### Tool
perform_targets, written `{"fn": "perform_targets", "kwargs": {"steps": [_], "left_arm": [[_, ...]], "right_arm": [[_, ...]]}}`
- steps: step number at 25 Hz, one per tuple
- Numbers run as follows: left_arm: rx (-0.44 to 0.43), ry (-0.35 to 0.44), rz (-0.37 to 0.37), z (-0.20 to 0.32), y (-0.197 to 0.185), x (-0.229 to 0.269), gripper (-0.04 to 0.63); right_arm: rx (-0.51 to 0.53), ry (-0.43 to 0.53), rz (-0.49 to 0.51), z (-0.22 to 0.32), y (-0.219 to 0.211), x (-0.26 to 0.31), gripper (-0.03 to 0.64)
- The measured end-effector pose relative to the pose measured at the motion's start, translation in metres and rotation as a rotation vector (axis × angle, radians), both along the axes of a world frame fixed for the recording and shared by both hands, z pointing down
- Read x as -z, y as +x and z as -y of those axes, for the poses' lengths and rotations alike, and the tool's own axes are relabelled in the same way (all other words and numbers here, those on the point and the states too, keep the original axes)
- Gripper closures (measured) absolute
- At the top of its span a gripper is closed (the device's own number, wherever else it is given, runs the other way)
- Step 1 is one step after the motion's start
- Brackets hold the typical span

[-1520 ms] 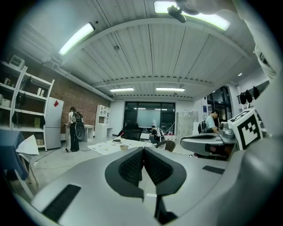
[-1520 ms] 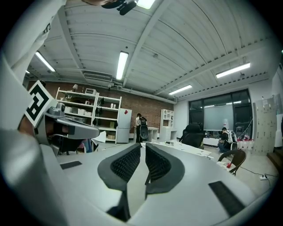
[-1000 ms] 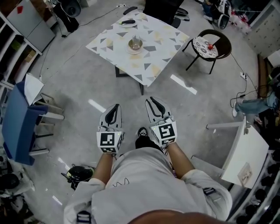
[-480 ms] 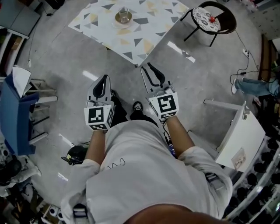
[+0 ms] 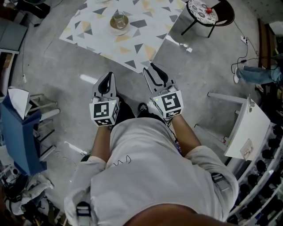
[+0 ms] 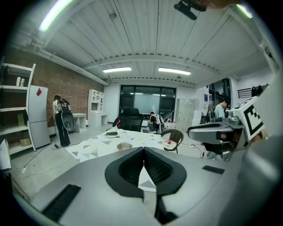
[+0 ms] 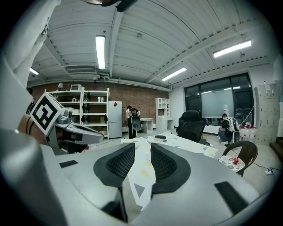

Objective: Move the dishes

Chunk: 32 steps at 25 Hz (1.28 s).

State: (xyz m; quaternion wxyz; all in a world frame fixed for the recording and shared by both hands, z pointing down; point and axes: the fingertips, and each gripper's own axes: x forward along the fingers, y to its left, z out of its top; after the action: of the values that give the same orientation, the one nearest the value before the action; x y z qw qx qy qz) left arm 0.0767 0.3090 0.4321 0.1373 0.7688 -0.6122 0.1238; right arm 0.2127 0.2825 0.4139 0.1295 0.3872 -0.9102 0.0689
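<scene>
The patterned table (image 5: 148,26) now fills the upper middle of the head view. It sits much closer to the grippers than it did a second ago, when a broad strip of grey floor lay between them. The person has walked up to it, and the near corner of the cloth now lies just beyond the tips of the right gripper (image 5: 154,69).

The right gripper's jaws have just been opening. Its own view shows the two ribbed pads (image 7: 121,162) standing a little apart, with only the tabletop beyond them and nothing between them. The left gripper (image 5: 107,77) sits level with it, to the left in the frame. Its jaws are closed together and empty, the pads meeting at the tip in the left gripper view.

The dishes are untouched on the table. A saucer with a drinking glass (image 5: 118,20) standing on it sits near the top of the head view, well apart from both grippers. In the left gripper view the same saucer shows just above the closed tips. A second plate (image 6: 111,133) lies further back on the table with something dark on it, possibly a utensil, though it is too small to tell.

To the upper right stands a round chair (image 5: 208,10), clear of the path.

The approach looks nearly finished and the grasp has not begun. The parting right jaws suggest that hand is getting ready to take the nearer dish. It still has to reach across the cloth and open wider to fit the saucer's rim.
</scene>
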Motion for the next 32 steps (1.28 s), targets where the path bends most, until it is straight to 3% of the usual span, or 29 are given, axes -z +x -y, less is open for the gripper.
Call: {"fn": "perform_targets", "kwargs": {"steps": [6, 16, 25, 32], "left_arm": [[-0.074, -0.034, -0.014, 0.059, -0.055, -0.012, 0.575], [-0.279, -0.074, -0.026, 0.14, -0.135, -0.026, 0.575], [-0.401, -0.128, 0.004, 0.22, -0.125, -0.048, 0.575], [-0.419, -0.204, 0.043, 0.284, -0.113, -0.069, 0.575]], "right_arm": [[-0.056, -0.054, -0.05, 0.045, -0.037, -0.02, 0.506], [-0.214, -0.129, -0.124, 0.097, -0.101, -0.049, 0.457], [-0.275, -0.144, -0.086, 0.163, -0.108, -0.061, 0.435], [-0.215, -0.161, -0.103, 0.209, -0.109, -0.081, 0.417]]}}
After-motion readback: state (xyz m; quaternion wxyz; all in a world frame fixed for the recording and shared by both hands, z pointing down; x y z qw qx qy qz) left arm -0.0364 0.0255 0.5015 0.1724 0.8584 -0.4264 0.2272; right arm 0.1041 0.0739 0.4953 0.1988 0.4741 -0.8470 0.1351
